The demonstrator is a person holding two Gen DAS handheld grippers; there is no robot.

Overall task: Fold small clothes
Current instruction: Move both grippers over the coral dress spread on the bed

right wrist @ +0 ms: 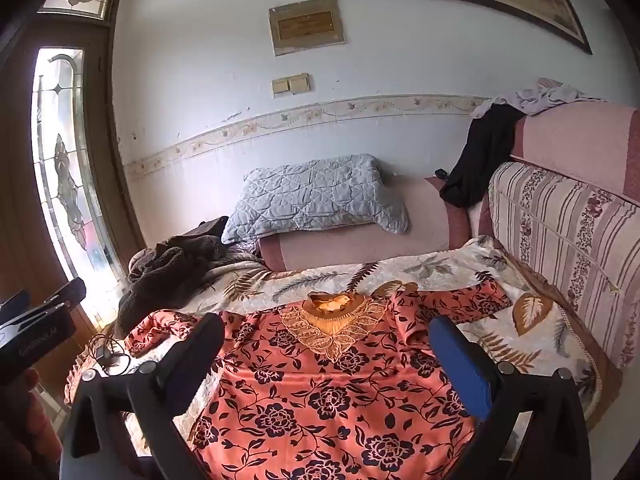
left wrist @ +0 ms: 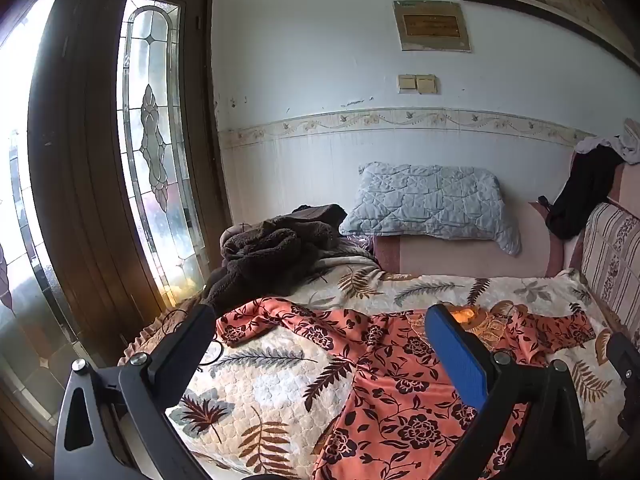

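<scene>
Right now my left tongs (left wrist: 320,344) and my right tongs (right wrist: 328,356) both hang with fingers spread wide, gripping nothing, above the near edge of the sofa seat. Under them lies the orange floral blouse (right wrist: 320,400), spread flat and face up on the leaf-print quilt (left wrist: 260,392) that covers the seat. Its body runs toward me past the bottom of both views, so I cannot see the hem.

My judgement of the risks: the cloth looks thin and slippery, so a shallow pinch could take one layer only, or catch the quilt along with it and drag the whole lot askew. The left sleeve (left wrist: 256,320) lies crumpled near the seat's left edge, and folding it unsmoothed would lock the creases in. A thin cable (right wrist: 108,354) sits at that same edge, just beside the sleeve, and could snag a finger.

Further off, the embroidered neckline (right wrist: 332,320) points toward the far edge of the seat, and the right sleeve (right wrist: 460,300) reaches toward the striped backrest (right wrist: 560,232). Beyond, at the far left corner, a brown fleece heap (left wrist: 264,252) lies apart from the blouse, and a grey quilted pillow (right wrist: 316,196) rests on the pink armrest (right wrist: 360,244).
</scene>
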